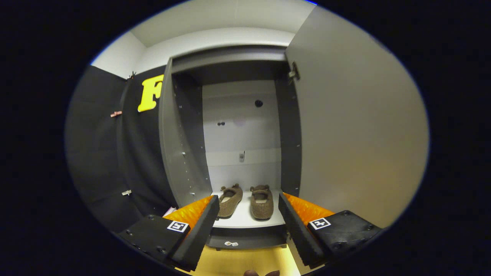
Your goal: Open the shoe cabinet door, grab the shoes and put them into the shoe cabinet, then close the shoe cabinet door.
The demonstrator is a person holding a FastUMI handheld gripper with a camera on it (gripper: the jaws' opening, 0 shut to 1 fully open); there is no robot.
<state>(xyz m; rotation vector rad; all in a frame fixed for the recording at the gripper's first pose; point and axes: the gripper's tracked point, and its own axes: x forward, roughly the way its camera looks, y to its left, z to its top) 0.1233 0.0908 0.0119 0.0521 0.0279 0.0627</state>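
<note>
The shoe cabinet (241, 126) stands straight ahead with its door (356, 134) swung wide open to the right of the opening. Two brown fuzzy shoes sit side by side on the cabinet's bottom shelf (241, 220): the left shoe (229, 200) and the right shoe (262, 202), toes pointing toward me. My gripper (248, 205) is open, with nothing between its fingers. It hangs in front of the cabinet, and the shoes show in the gap just beyond the fingertips.
The cabinet's left side panel (180, 142) juts out beside the black booth wall (111, 153). A yellowish floor (238, 262) lies below the cabinet's base. Something pink and white (170, 211) lies on the floor by the left finger.
</note>
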